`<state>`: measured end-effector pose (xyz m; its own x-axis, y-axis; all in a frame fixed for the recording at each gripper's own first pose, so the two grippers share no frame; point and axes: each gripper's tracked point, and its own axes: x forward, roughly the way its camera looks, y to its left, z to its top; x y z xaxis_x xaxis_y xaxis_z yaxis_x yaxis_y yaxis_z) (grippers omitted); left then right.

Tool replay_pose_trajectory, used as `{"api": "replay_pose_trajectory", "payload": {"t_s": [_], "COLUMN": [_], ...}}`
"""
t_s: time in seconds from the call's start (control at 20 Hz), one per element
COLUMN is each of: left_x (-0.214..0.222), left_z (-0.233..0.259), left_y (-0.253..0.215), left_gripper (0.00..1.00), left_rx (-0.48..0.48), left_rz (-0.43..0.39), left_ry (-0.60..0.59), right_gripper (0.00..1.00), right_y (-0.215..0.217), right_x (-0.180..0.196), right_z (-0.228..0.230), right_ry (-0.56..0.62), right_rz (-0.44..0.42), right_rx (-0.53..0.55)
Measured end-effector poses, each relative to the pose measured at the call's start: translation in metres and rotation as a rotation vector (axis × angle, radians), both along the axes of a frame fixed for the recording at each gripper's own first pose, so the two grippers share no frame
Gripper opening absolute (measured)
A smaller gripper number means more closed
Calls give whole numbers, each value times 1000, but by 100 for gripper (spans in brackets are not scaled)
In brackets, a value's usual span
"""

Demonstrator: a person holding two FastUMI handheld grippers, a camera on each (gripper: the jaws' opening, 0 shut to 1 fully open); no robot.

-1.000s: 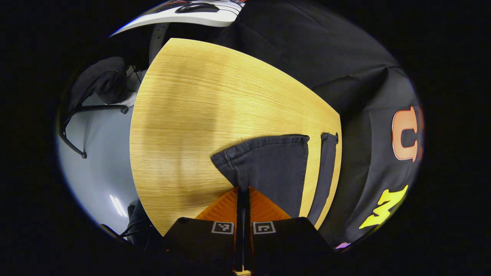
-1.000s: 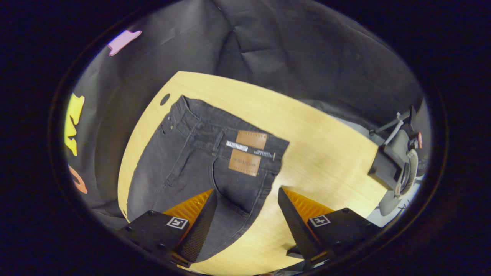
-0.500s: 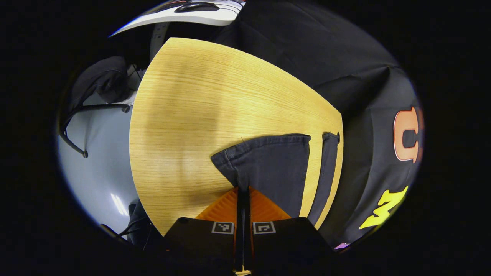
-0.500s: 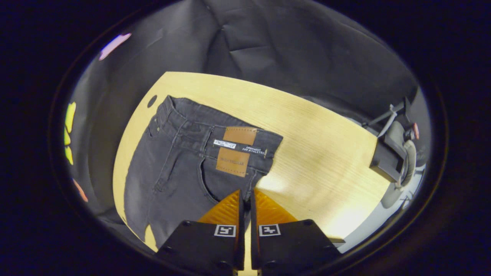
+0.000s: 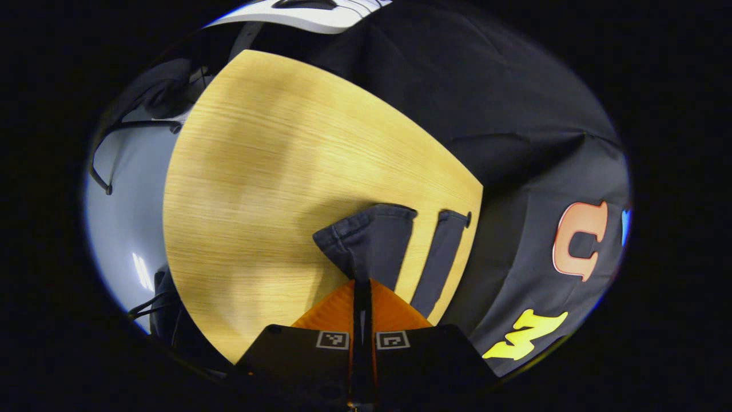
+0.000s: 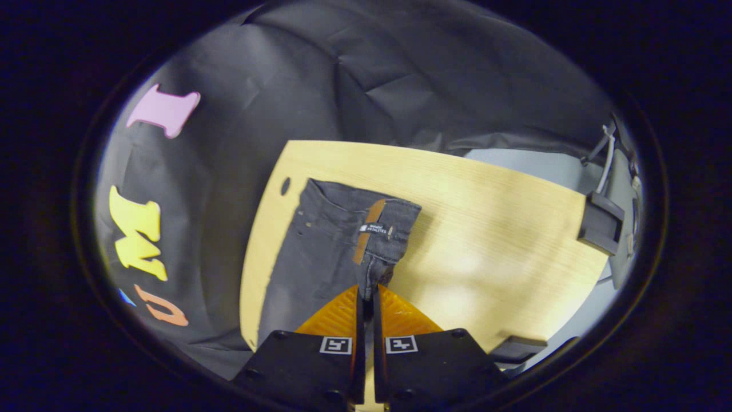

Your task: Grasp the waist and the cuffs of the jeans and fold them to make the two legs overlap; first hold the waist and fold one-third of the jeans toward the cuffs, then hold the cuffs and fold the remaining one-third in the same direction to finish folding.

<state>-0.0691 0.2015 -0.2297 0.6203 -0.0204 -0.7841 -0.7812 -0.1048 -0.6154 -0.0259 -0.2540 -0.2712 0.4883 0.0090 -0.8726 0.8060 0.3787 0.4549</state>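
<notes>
- Two grippers are at work, one in each of my hands, and both pinch the dark grey denim jeans [image 6: 320, 246] that lie on the light wooden table [image 5: 269, 171].
- My left gripper [image 5: 362, 286] has its fingers pressed together on the cuff end of one leg; the cloth rises from the tabletop straight into my fingertips, bunched and lifted just ahead of them.
- Ahead of those fingers and to their right, the other cuff [image 5: 443, 252] lies flat as a narrow strip near the table's edge, apart from the one I hold.
- My right gripper [image 6: 367, 293] has its fingers closed on the waistband beside the brown leather patch [image 6: 369, 229], which is folded over with the cloth and sits just ahead of my fingertips.
- From that pinch the waist hangs up off the table; the rest of the jeans spreads flat to the left of my right fingers, toward the small hole [image 6: 285, 185] in the tabletop's corner.
- Bare wood stretches away to the right of my right fingers.
</notes>
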Motion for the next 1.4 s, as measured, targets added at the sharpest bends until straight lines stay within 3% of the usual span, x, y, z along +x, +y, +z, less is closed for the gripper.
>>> {"api": "replay_pose_trajectory", "payload": {"t_s": [0.2, 0.4, 0.8, 1.1, 1.4], "left_x": [56, 120, 243, 319, 331], "left_z": [29, 42, 12, -34, -74], "left_y": [1, 5, 6, -5, -3], "left_gripper": [4, 4, 3, 3, 3], "left_rx": [58, 66, 87, 98, 112], "left_rz": [-54, -47, -125, -203, -231], "left_ry": [-62, -104, -95, -61, -2], "right_gripper": [7, 7, 7, 7, 7], "right_y": [9, 15, 7, 2, -1], "right_x": [51, 107, 195, 233, 244], "right_z": [31, 40, 12, -37, -77], "right_ry": [-105, -176, -239, -220, -139], "right_rz": [28, 40, -24, -44, 28], "right_rx": [-4, -25, -108, -195, -260]}}
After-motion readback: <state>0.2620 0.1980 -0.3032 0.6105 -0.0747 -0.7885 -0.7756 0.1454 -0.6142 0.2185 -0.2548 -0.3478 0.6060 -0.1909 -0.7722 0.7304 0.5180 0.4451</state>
